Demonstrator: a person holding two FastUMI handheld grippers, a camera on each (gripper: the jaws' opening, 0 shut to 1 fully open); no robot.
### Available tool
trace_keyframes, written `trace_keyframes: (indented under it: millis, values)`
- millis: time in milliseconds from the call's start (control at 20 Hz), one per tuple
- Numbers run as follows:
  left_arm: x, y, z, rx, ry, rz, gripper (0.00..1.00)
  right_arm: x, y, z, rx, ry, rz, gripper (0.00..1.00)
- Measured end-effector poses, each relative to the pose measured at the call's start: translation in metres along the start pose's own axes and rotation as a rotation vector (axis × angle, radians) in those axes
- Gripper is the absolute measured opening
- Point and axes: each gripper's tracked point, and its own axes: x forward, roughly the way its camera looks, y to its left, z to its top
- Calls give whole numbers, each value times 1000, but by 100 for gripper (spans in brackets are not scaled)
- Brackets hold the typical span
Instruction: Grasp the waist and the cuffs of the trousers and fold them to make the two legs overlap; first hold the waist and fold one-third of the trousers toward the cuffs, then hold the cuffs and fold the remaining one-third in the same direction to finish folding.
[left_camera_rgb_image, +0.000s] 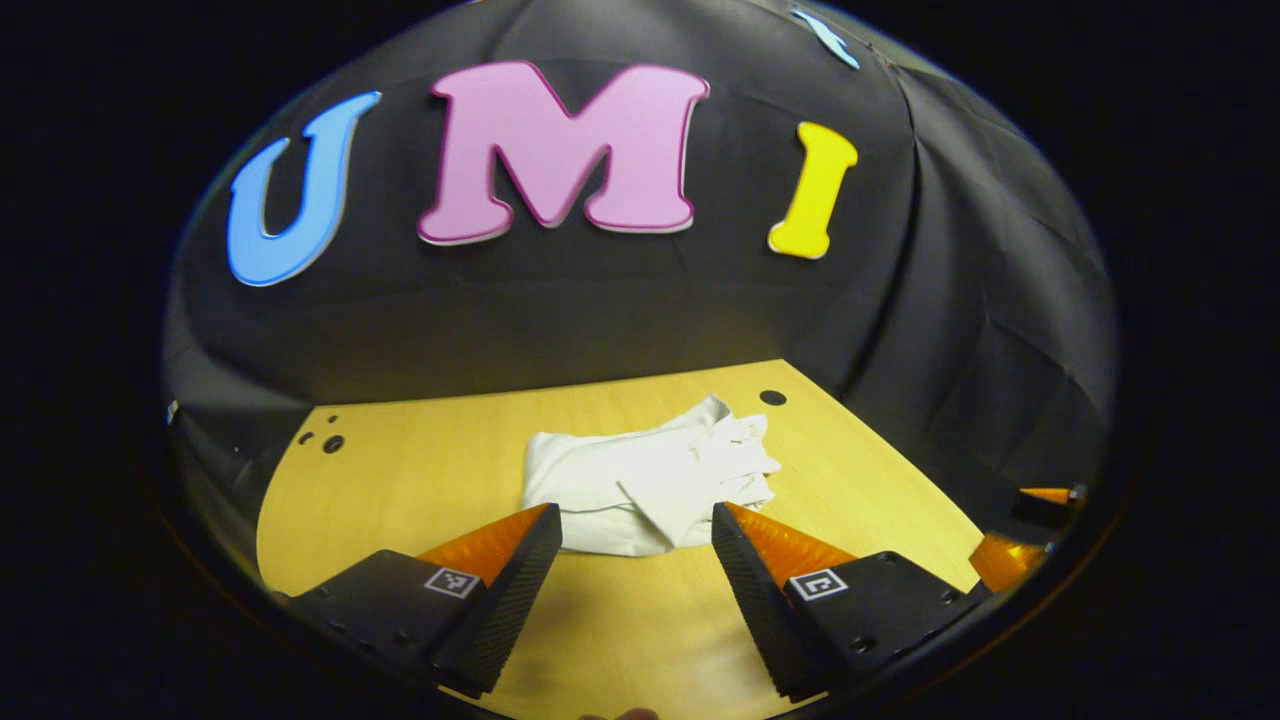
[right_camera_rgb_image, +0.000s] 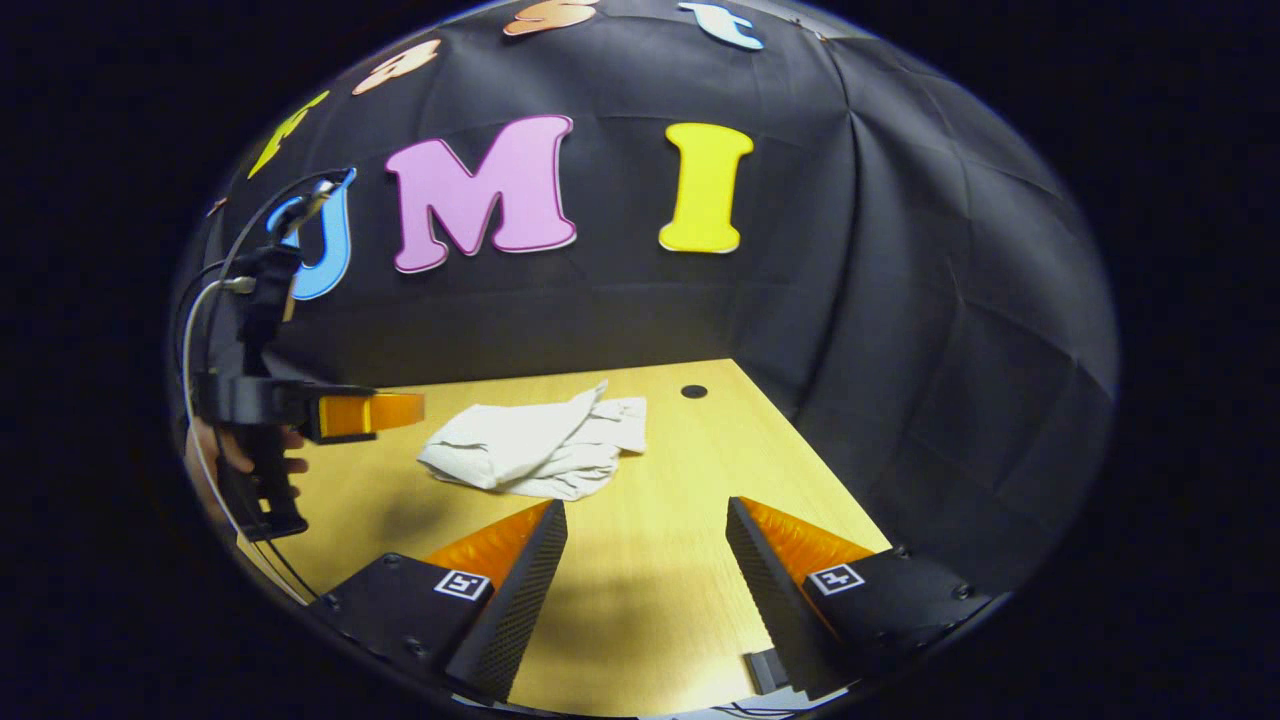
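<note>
Trousers (left_camera_rgb_image: 648, 485): white, bunched in a folded heap on the wooden worktop (left_camera_rgb_image: 420, 480), toward the far side, near the black cloth wall; in the right gripper view (right_camera_rgb_image: 535, 445), left of centre.
Left tongs (left_camera_rgb_image: 636, 540): spread wide, holding nothing, raised over the worktop just short of the heap's near edge; seen from the side in the right gripper view (right_camera_rgb_image: 385, 412), gripped by a hand (right_camera_rgb_image: 235, 450), apart from the cloth.
Right tongs (right_camera_rgb_image: 645, 535): spread wide, holding nothing, over bare wood, well apart from the trousers.
</note>
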Motion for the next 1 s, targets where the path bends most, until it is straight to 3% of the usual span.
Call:
trace_keyframes:
  millis: [350, 500, 700, 850, 1000]
  values:
    - [-170, 94, 26, -62, -279, 181, 96, -68, 75, 53, -57, -126, 119, 99]
    - [-221, 109, 13, -144, -337, 191, 95, -96, 98, 58, -48, -149, 156, 99]
    - [-258, 123, -30, -250, -332, 215, 96, -118, 115, 51, -49, -134, 187, 99]
    - [-264, 105, -58, -322, -266, 163, 95, -125, 120, 46, -64, -117, 209, 99]
    - [-263, 108, -63, -317, -250, 179, 95, -125, 121, 33, -86, -98, 234, 99]
